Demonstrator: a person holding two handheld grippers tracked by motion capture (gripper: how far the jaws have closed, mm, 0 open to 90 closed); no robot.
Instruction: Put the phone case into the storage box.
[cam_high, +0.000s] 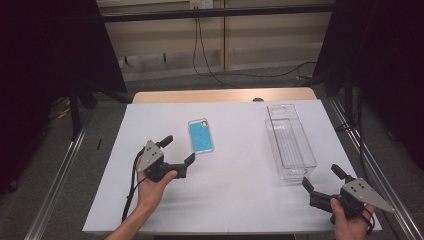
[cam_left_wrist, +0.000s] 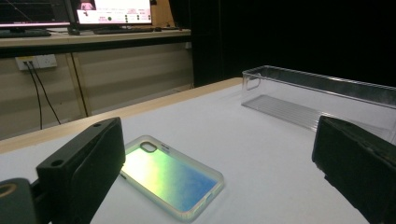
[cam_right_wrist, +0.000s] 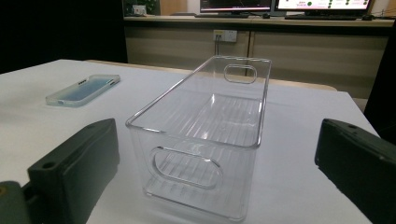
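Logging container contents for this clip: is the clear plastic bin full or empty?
Empty. The clear rectangular plastic bin shows only its ribbed floor through the walls; the blue phone case lies flat outside it on the white table.

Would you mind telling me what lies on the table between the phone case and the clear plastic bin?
Nothing: between the phone case and the clear bin there is bare white table, as the high view shows; the right gripper view agrees.

Even overhead light; white table (cam_high: 225, 200) bright, surroundings dark. Iridescent glare on phone case (cam_left_wrist: 170, 177). Near jaws soft-focus; high view slightly grainy.
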